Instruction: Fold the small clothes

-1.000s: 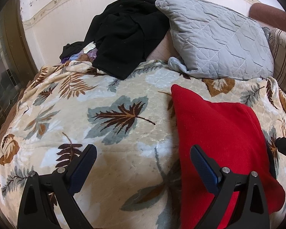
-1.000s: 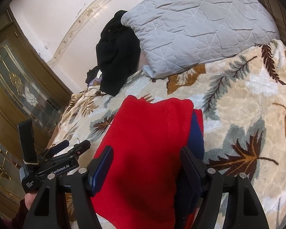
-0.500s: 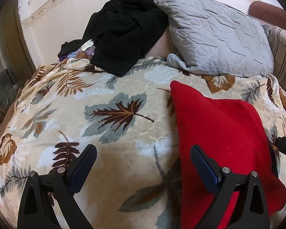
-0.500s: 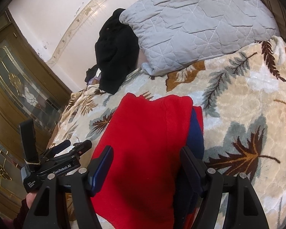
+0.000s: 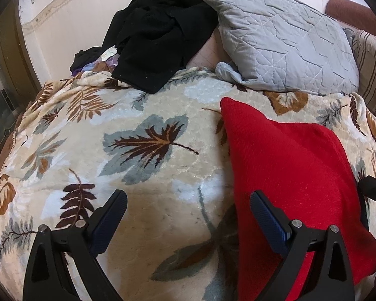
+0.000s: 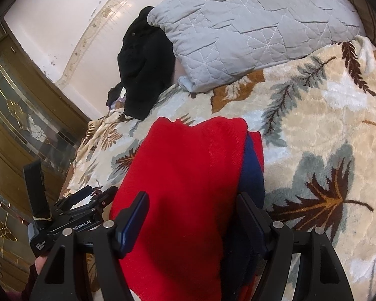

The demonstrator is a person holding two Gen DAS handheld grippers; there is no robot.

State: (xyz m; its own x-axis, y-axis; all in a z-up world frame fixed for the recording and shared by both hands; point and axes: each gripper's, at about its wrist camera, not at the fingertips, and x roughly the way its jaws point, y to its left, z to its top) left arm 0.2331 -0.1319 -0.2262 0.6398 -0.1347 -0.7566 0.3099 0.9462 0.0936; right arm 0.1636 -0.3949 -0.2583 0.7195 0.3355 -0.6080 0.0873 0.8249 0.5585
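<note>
A red knitted garment (image 5: 288, 170) lies folded flat on the leaf-patterned blanket (image 5: 137, 150); in the right wrist view the garment (image 6: 188, 175) shows a dark blue layer (image 6: 253, 173) along its right edge. My left gripper (image 5: 188, 210) is open and empty, its right finger over the garment's left edge. My right gripper (image 6: 191, 213) is open and empty, hovering over the garment's near end. The left gripper (image 6: 87, 198) also shows at the lower left of the right wrist view.
A grey quilted pillow (image 5: 283, 42) and a heap of black clothes (image 5: 158, 35) lie at the far side against the wall. A glazed wooden door (image 6: 17, 125) stands to the left. A striped cushion (image 5: 373, 62) is at the far right.
Both grippers have drifted slightly; the view shifted a little. The garment has not moved and both grippers stay open.
</note>
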